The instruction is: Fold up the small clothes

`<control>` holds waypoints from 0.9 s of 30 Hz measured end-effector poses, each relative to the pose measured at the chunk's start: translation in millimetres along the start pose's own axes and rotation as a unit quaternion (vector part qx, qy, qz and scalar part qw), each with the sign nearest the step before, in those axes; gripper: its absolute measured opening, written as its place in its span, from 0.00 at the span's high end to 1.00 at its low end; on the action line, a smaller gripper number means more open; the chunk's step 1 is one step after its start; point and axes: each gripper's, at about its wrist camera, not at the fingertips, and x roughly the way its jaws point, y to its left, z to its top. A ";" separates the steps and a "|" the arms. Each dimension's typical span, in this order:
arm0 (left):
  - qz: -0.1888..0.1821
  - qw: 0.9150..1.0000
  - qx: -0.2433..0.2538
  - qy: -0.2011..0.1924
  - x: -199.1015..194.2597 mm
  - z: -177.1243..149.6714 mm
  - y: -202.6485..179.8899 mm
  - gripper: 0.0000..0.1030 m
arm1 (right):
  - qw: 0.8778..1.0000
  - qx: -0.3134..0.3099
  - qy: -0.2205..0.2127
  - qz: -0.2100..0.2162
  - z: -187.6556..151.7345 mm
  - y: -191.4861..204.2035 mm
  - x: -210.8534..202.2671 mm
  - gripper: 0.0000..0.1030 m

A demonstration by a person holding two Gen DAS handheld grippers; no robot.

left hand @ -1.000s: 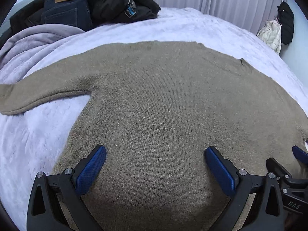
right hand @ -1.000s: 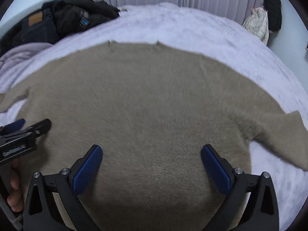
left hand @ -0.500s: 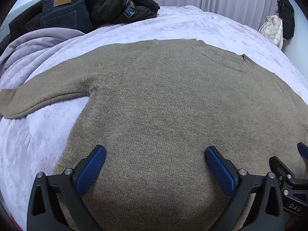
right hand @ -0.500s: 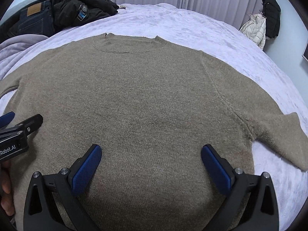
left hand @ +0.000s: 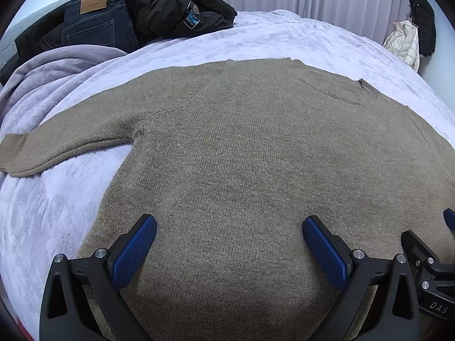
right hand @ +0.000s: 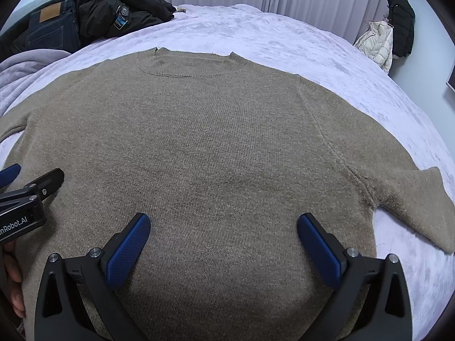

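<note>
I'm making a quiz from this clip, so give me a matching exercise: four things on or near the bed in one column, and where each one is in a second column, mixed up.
Things:
1. sweater
2. jeans
3. white puffer jacket
4. grey blanket

Places:
A. hanging by the wall at far right
B. spread flat in the middle of the bed
C. bunched at the bed's left edge, in front of the jeans
D. at the far left corner, beside the black jacket

Pairs: 1-B, 2-D, 3-A, 4-C
</note>
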 end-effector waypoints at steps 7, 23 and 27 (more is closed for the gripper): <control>0.003 1.000 0.003 0.001 0.9 0.0 0.0 0.00 | 1.000 -0.001 0.000 -0.001 0.0 0.5 0.7 0.00; 0.006 1.000 0.006 -0.004 -0.1 -1.4 -0.1 0.00 | 1.000 -0.004 0.001 -0.003 0.1 0.3 1.1 0.00; 0.009 1.000 0.007 -0.003 -0.5 -1.5 -1.7 0.00 | 1.000 -0.002 0.000 -0.001 -1.0 -0.6 0.5 0.00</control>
